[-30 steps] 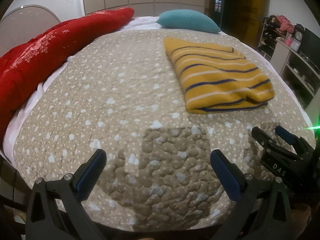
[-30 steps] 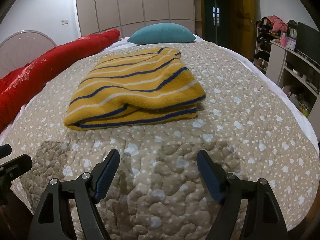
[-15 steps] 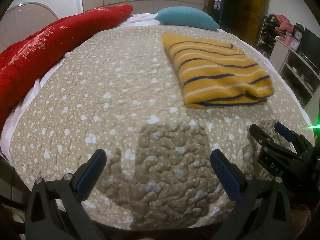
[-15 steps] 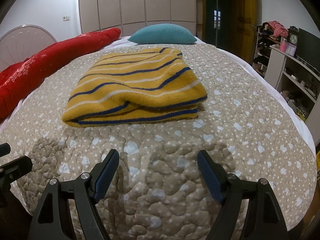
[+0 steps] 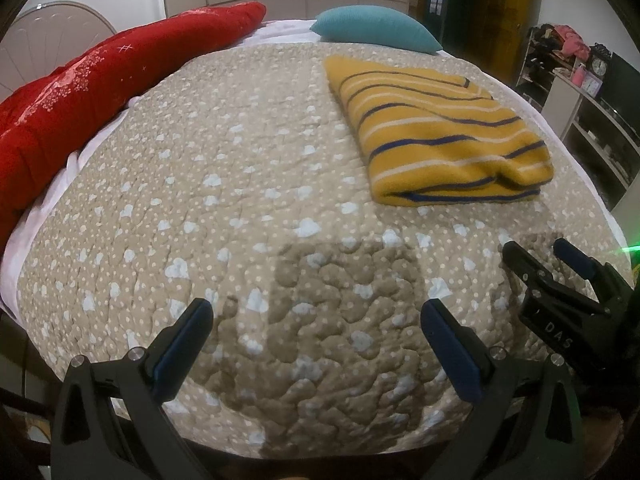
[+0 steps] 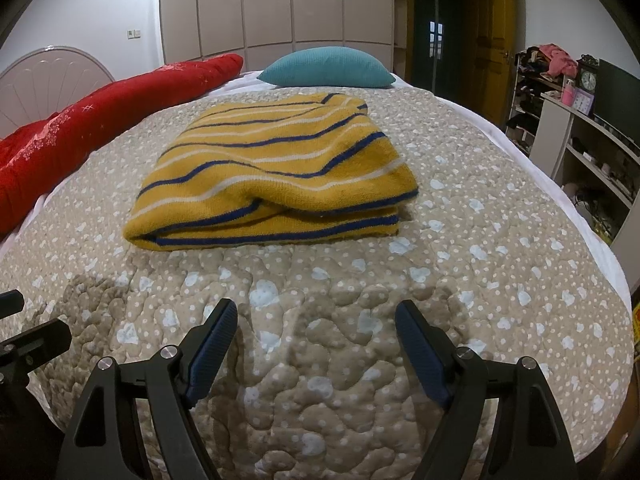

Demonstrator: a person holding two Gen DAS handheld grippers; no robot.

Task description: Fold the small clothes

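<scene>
Since the yellow striped sweater (image 6: 272,172) already lies as a compact, layered rectangle on the dotted beige quilt (image 6: 460,280), the folding step looks done or nearly so, w/ both tools clear of the cloth. The sweater is the landmark: it sits flat on the quilt, its thick folded edge facing the cameras, a teal pillow (image 6: 326,67) beyond its far end and a red duvet (image 6: 100,120) well off to its left side.

The right gripper (image 6: 316,334) hovers just short of the sweater's near edge, jaws spread wide, nothing between them, no contact w/ fabric. The left gripper (image 5: 318,332) hangs nearer the camera side of the sweater and off to its left, over bare quilt; its jaws also stand apart and empty. In the left wrist view the sweater (image 5: 436,132) is up and to the right, and the right gripper's black body shows at the frame's right edge.

Judgement: task stage is late, either a last tidy or a check of the fold. The near edge shows a loose lip where the top layer bulges over the lower ones, so if more is wanted, the next move prob. needs the right gripper to advance low to that edge, pinch only the upper layer and smooth or tuck it w/o dragging the stack. Otherwise, pull both back.
</scene>
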